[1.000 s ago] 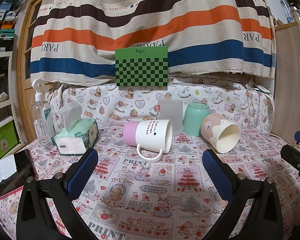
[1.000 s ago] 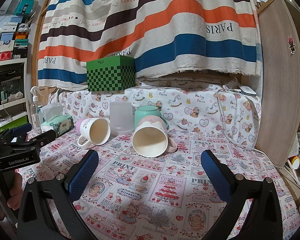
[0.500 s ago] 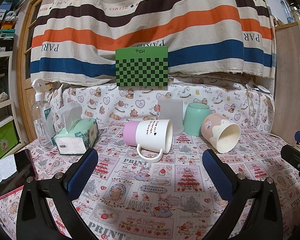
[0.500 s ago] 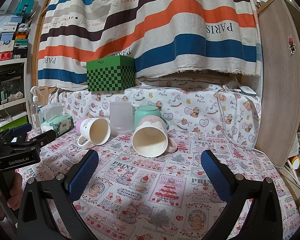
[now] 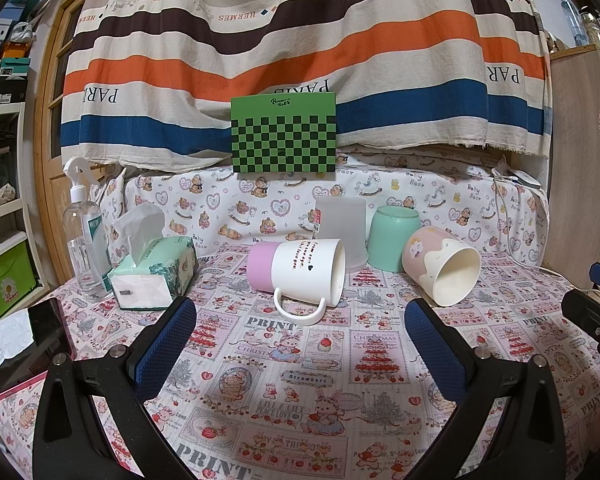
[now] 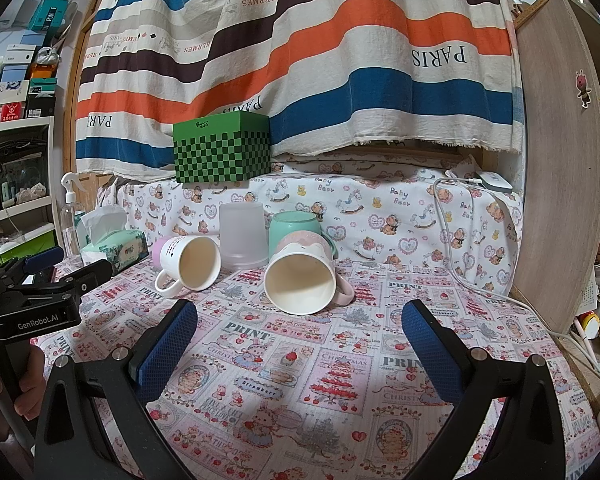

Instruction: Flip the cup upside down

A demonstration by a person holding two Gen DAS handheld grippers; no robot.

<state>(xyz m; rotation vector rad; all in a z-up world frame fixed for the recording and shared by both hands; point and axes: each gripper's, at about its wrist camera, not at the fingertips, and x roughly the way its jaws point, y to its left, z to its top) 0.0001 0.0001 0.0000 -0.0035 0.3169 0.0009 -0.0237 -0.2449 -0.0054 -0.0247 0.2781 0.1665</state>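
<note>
A white mug with a pink base [image 5: 300,272] lies on its side, mouth to the right, handle toward me; it also shows in the right wrist view [image 6: 188,262]. A pink cloud-pattern cup [image 5: 444,270] lies on its side too, and its mouth faces the right wrist view [image 6: 302,274]. A frosted cup [image 5: 342,228] and a mint green cup [image 5: 394,238] stand upside down behind them. My left gripper [image 5: 300,344] is open and empty, short of the white mug. My right gripper [image 6: 300,342] is open and empty, short of the pink cup.
A tissue pack [image 5: 154,276] and a spray bottle [image 5: 82,232] stand at the left. A green checkered box [image 5: 284,138] sits on the raised ledge behind. A wooden panel [image 6: 556,184] and a white cable [image 6: 460,264] are at the right. A phone [image 5: 24,348] lies front left.
</note>
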